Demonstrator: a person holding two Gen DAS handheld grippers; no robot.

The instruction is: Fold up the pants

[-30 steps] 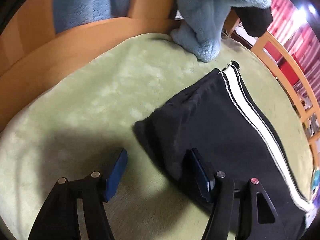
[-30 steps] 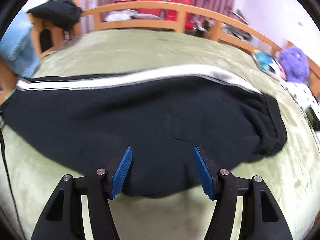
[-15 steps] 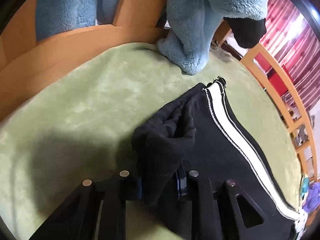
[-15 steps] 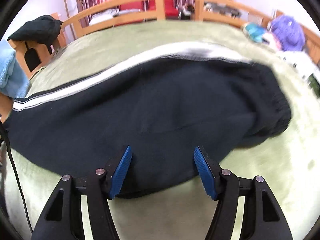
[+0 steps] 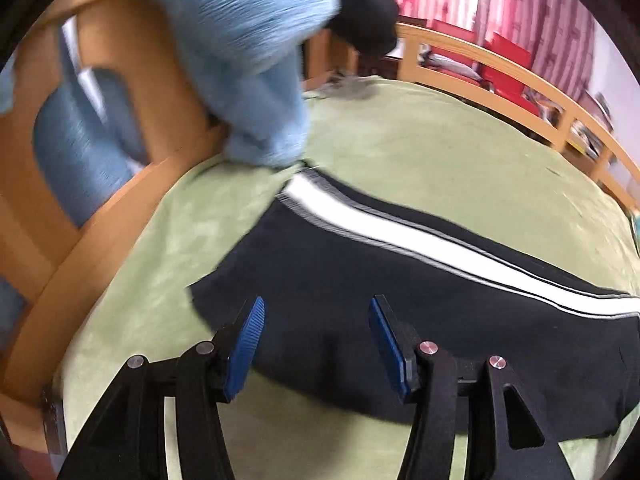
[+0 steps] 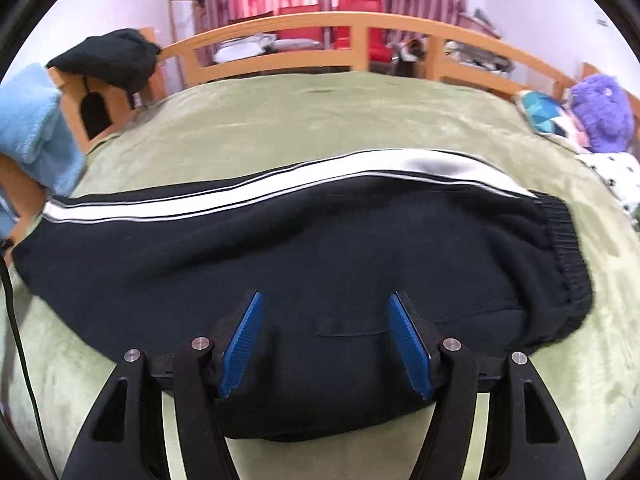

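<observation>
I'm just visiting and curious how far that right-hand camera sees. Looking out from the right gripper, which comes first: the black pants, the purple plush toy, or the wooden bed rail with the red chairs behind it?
From the right gripper:
1. Black pants, directly under the open fingers.
2. Purple plush toy, far right on the bed's edge.
3. Wooden bed rail, across the far end.

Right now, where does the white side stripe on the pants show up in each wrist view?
Left wrist: the white stripe runs diagonally from upper centre down to the right edge, beyond the open left gripper.
Right wrist: the stripe arcs across the middle, left to right, beyond the open right gripper.
Shared landmark: the fluffy blue blanket at the stripe's cuff end.
</observation>
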